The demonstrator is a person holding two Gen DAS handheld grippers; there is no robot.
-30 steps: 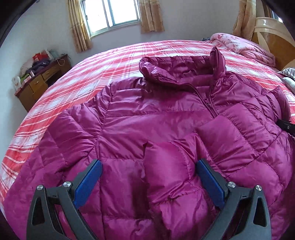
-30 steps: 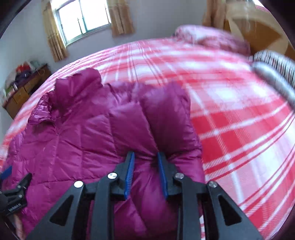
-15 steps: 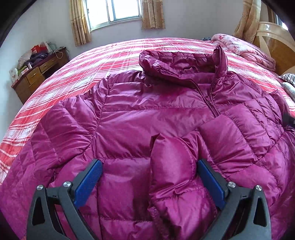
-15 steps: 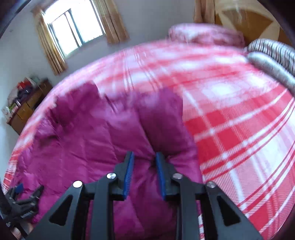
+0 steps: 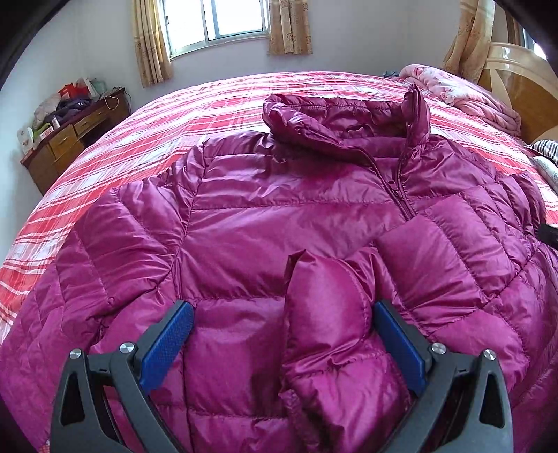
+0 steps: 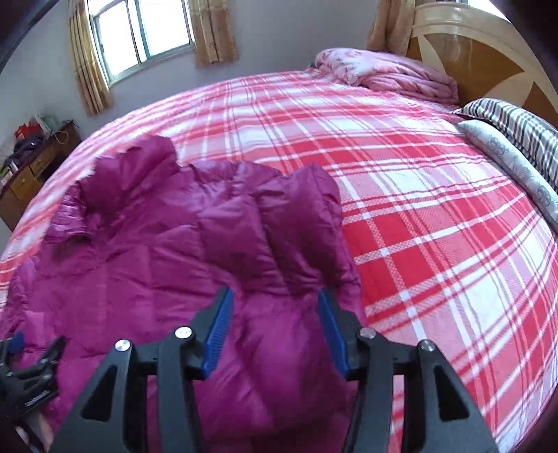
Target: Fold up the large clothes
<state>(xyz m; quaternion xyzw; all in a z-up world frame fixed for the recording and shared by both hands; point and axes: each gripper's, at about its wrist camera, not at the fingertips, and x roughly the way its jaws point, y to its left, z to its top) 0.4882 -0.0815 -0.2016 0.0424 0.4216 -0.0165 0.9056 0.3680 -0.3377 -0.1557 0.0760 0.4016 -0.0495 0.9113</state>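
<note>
A magenta quilted down jacket lies front up on the bed, collar toward the far side. Its right sleeve is folded across the front, the cuff lying between the jaws of my left gripper, which is open wide just above the jacket's lower front. In the right wrist view the jacket fills the left half. My right gripper is open over the jacket's folded right edge, holding nothing. The left gripper also shows in the right wrist view at the bottom left.
The bed has a red and white plaid sheet. A pink quilt and striped pillows lie by the wooden headboard. A cluttered wooden dresser stands left under the window.
My right gripper has opened and let go of the jacket fold it was pinching. The left gripper stayed open and moved slightly forward over the jacket.
</note>
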